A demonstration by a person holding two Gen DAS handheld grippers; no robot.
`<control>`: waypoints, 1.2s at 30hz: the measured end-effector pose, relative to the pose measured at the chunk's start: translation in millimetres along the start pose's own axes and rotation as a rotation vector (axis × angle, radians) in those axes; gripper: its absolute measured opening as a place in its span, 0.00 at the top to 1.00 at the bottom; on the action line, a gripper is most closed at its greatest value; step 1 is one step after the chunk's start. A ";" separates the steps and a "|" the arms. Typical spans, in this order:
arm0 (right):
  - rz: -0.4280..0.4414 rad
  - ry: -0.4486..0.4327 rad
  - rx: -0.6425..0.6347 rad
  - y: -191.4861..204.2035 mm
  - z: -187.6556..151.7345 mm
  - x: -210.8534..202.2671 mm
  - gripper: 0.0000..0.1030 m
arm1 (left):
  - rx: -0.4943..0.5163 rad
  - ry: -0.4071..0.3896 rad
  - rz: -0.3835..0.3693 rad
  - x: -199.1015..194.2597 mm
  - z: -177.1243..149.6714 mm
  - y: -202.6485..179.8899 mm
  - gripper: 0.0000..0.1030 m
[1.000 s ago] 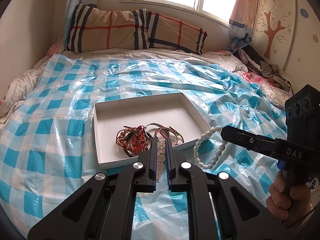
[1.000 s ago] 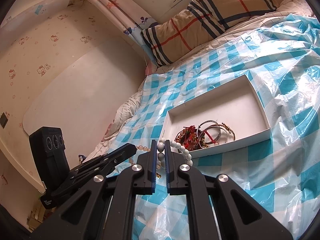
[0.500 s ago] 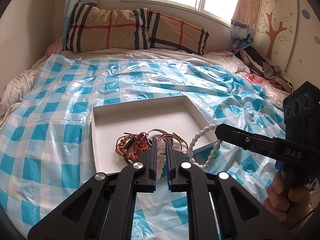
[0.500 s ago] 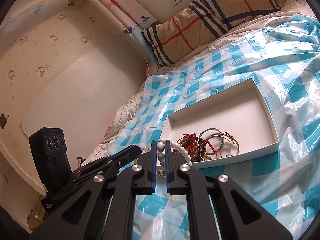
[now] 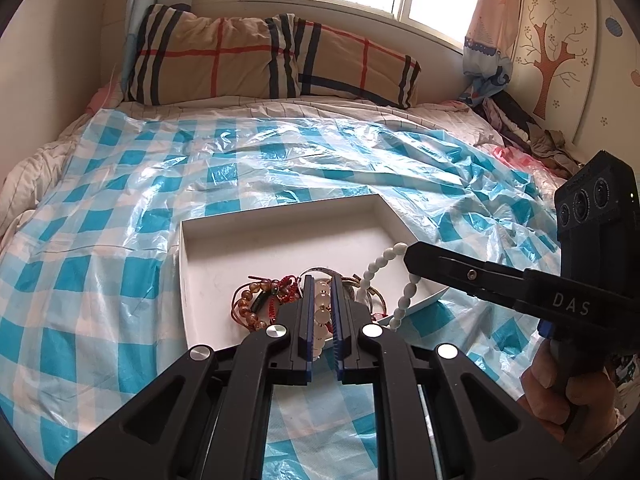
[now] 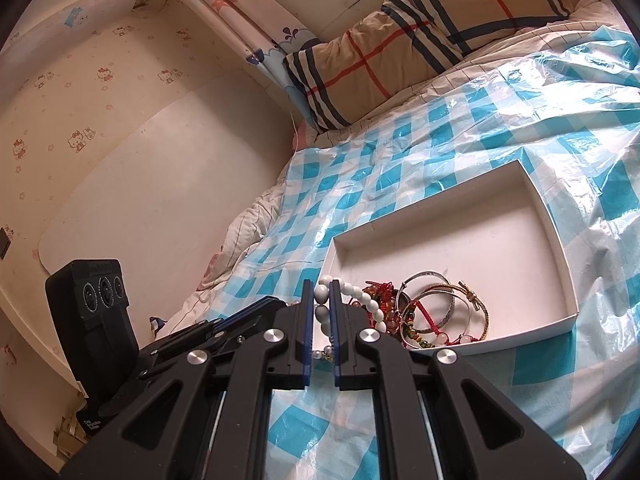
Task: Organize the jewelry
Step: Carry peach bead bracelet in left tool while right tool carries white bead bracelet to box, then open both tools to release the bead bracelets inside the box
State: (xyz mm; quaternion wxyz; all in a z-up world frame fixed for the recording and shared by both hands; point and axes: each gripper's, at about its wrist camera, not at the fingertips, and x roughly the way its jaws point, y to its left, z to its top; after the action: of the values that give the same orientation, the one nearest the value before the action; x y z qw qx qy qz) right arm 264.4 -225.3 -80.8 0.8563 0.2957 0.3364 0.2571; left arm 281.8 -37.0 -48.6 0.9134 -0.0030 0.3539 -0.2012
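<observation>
A white tray (image 5: 280, 248) lies on the blue-checked plastic sheet (image 5: 120, 280) with a pile of red and brown bead bracelets (image 5: 256, 304) at its near end. My left gripper (image 5: 322, 284) is shut on a pale translucent bead bracelet (image 5: 320, 314), above that pile. From the right comes my right gripper (image 5: 410, 254), shut on a white bead bracelet (image 5: 404, 300) that dangles over the tray's near right corner. In the right wrist view the right gripper (image 6: 322, 286) pinches the white bead bracelet (image 6: 370, 304) beside metal bangles (image 6: 440, 308) in the tray (image 6: 460, 236). The left gripper (image 6: 276, 302) is close on its left.
The sheet covers a bed, with a plaid pillow (image 5: 260, 64) under the window at the far end. A heap of clothes (image 5: 532, 136) lies at the far right by the tree-patterned wall. A wall (image 6: 140, 200) runs along the bed's left side. A hand (image 5: 560, 392) holds the right gripper's handle.
Both grippers have moved forward toward the tray with their bracelets still held. The white bracelet, earlier over the sheet beside the tray, now hangs at its near right corner.
</observation>
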 end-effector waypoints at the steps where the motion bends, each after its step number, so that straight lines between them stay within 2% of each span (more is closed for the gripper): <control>1: -0.001 0.002 0.000 -0.5 0.0 2.1 0.92 | 0.001 0.000 0.000 -0.7 -0.3 -0.4 0.93; 26: -0.024 0.049 0.014 -16.5 -0.7 43.8 0.92 | -0.007 0.019 -0.013 41.9 1.7 10.6 0.93; 29: -0.071 0.054 0.008 -22.9 -1.8 49.3 0.92 | -0.011 0.034 -0.009 55.2 1.0 14.0 0.93; 33: -0.205 0.061 0.019 -38.6 -4.0 52.2 0.91 | -0.017 0.095 0.075 81.1 -4.4 27.9 0.93; 36: -0.254 0.051 0.033 -46.6 -3.9 44.4 0.91 | -0.041 0.136 0.117 89.5 -9.1 42.2 0.92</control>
State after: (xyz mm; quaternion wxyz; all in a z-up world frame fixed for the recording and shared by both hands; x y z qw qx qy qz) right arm 301.4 -228.0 -133.6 0.8681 0.2581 0.3971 0.1487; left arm 351.1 -30.1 -119.4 0.8972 0.0126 0.4187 -0.1397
